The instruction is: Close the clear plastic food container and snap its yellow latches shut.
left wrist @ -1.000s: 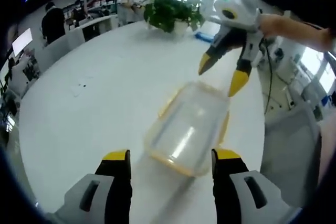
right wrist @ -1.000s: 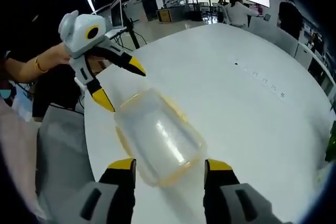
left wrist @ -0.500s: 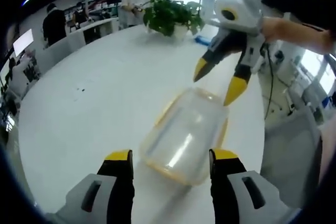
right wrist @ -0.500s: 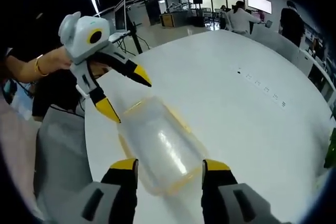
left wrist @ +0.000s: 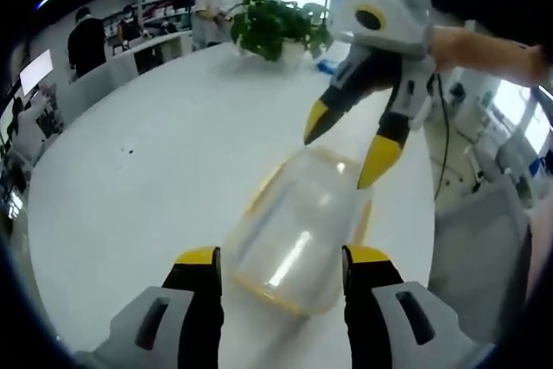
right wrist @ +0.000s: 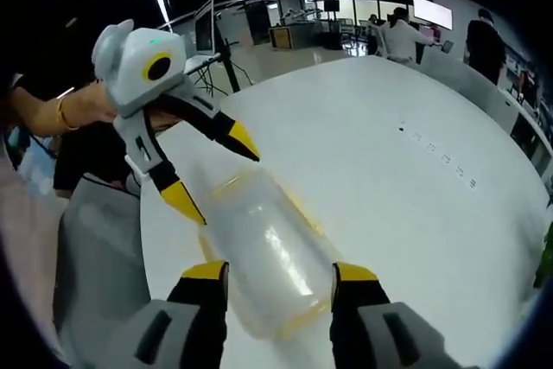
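One clear plastic food container (left wrist: 298, 231) lies on the white counter (left wrist: 147, 179), its yellow-trimmed rim facing down in both views. You hold two grippers, one at each short end of the container.

Left gripper view:
- Your left gripper (left wrist: 278, 258) has its two yellow-tipped jaws spread, one on either side of the container's near end. Contact with the plastic cannot be confirmed.
- Your right gripper (left wrist: 344, 151) enters from the upper right with its two jaws spread — the tips hang over the container's far end, one just above the far edge, the other beside the far corner.
- One potted plant (left wrist: 278, 28) stands at the far side of the counter. Two people stand beyond it.

Right gripper view:
- Your right gripper (right wrist: 275, 270) straddles the near end of the container (right wrist: 263, 248) with both jaws spread.
- Your left gripper (right wrist: 216, 172) comes in from the upper left, jaws spread — one tip sits beside the far left corner, the other above the far edge.
- One yellow latch (right wrist: 226, 184) shows along the far rim; whether it is snapped cannot be told.
- One row of small dark marks (right wrist: 436, 157) lies on the counter (right wrist: 389, 170), well apart from the container.
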A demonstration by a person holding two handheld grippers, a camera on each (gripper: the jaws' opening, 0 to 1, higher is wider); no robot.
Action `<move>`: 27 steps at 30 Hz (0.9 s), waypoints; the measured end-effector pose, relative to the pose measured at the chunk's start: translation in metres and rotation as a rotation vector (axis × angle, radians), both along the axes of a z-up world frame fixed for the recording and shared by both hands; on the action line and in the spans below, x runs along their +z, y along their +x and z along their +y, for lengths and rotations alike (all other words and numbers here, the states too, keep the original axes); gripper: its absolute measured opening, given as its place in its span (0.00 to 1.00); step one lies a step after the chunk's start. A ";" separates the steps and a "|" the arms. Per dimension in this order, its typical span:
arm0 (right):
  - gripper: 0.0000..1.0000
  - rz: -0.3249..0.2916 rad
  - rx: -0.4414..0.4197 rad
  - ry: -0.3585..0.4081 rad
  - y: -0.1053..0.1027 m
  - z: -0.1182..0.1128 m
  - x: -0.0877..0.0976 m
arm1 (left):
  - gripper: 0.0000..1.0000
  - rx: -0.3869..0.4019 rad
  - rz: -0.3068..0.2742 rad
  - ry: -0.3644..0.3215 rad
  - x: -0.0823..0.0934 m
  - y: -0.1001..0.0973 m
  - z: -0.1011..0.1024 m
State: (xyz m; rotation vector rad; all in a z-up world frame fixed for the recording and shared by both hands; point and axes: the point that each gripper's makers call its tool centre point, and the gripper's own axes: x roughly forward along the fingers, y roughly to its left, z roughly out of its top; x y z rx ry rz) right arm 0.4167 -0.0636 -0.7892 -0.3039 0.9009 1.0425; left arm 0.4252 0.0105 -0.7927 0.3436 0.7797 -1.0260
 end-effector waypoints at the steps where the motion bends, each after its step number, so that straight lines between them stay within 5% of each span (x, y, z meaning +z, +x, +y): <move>1: 0.46 0.000 0.001 0.001 0.001 0.000 -0.001 | 0.54 0.001 -0.001 -0.002 0.000 0.000 -0.001; 27: 0.44 -0.010 0.022 0.029 0.005 0.022 -0.003 | 0.49 -0.011 0.000 -0.034 -0.004 -0.005 -0.019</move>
